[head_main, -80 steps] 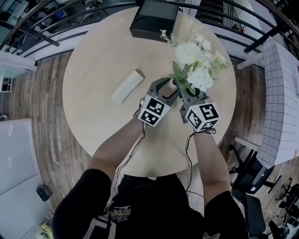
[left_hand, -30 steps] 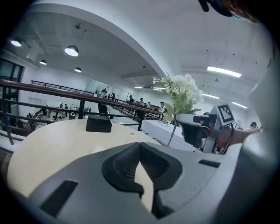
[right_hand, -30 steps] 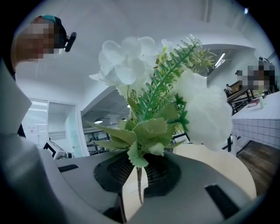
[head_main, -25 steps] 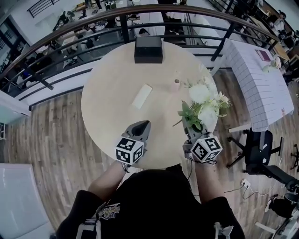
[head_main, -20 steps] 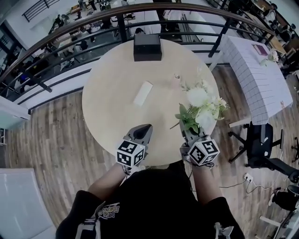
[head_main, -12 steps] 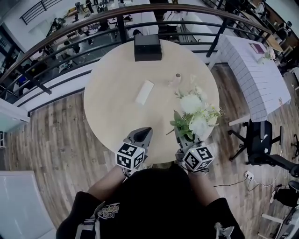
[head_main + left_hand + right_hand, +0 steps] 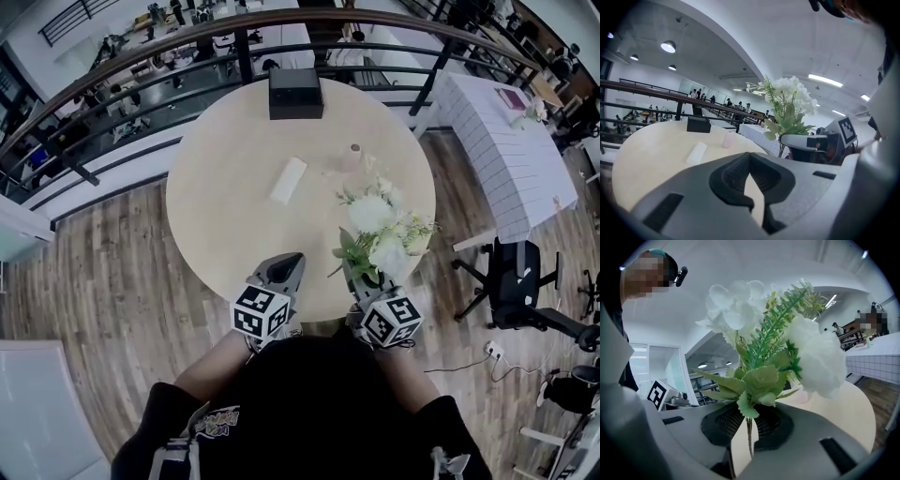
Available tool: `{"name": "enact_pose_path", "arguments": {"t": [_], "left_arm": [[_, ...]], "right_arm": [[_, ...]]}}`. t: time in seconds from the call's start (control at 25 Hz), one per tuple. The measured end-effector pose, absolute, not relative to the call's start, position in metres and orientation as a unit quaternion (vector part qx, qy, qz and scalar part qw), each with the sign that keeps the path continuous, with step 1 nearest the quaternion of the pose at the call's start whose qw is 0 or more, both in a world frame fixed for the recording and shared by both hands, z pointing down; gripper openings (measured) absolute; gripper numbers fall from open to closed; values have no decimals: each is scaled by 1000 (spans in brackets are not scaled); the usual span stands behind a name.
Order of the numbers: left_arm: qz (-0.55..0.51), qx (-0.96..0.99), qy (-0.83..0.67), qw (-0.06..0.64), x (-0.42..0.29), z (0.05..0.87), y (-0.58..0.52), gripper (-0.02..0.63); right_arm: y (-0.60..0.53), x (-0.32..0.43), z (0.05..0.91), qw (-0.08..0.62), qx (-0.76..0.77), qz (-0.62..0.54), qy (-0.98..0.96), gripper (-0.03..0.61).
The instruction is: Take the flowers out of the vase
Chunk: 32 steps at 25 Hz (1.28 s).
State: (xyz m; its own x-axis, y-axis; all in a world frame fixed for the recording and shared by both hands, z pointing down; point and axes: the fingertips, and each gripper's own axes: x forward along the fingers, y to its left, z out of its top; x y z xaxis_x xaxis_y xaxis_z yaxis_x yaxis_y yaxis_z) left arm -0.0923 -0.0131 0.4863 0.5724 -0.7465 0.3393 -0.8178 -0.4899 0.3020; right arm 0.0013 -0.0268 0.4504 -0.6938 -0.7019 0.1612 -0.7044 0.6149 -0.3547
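The bunch of white flowers with green leaves (image 7: 378, 230) is out of the vase and hangs over the near right part of the round wooden table (image 7: 220, 220). My right gripper (image 7: 360, 275) is shut on its thin stem (image 7: 749, 432), with the blooms (image 7: 764, 343) standing up in front of the jaws. The small pink vase (image 7: 354, 154) stands upright farther back on the table, apart from both grippers. My left gripper (image 7: 289, 263) is shut on nothing near the table's front edge; in its own view (image 7: 751, 176) the jaws meet and the vase (image 7: 727, 139) shows far off.
A white flat block (image 7: 289, 180) lies mid-table and a black box (image 7: 295, 92) sits at the far edge. A dark railing (image 7: 122, 70) curves behind the table. A table with a white grid cloth (image 7: 497, 141) and an office chair (image 7: 511, 281) stand to the right.
Both grippers have drawn back toward the table's near edge. The right one carried the flowers with it, leftward and farther from the vase. Earlier both grippers were at the vase with the flowers in it.
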Motion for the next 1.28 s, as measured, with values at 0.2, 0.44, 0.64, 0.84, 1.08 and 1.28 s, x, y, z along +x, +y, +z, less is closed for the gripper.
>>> {"name": "enact_pose_path", "arguments": {"t": [0.2, 0.44, 0.64, 0.84, 1.08, 1.28], "left_arm": [[84, 859, -454, 221, -86, 485, -12, 8], [86, 860, -456, 213, -85, 481, -15, 8], [91, 860, -451, 219, -79, 486, -19, 8], [94, 862, -448, 218, -75, 486, -25, 8], [94, 862, -448, 217, -75, 486, -30, 8], [94, 861, -450, 220, -76, 487, -33, 8]], "right_arm": [[-26, 8, 452, 1, 393, 207, -896, 67], [-27, 6, 452, -5, 389, 210, -897, 67], [-30, 12, 460, -6, 392, 221, -893, 66], [-35, 14, 462, -6, 392, 223, -892, 64], [-41, 15, 464, -8, 395, 226, -891, 64], [-45, 14, 465, -7, 393, 228, -891, 64]]}}
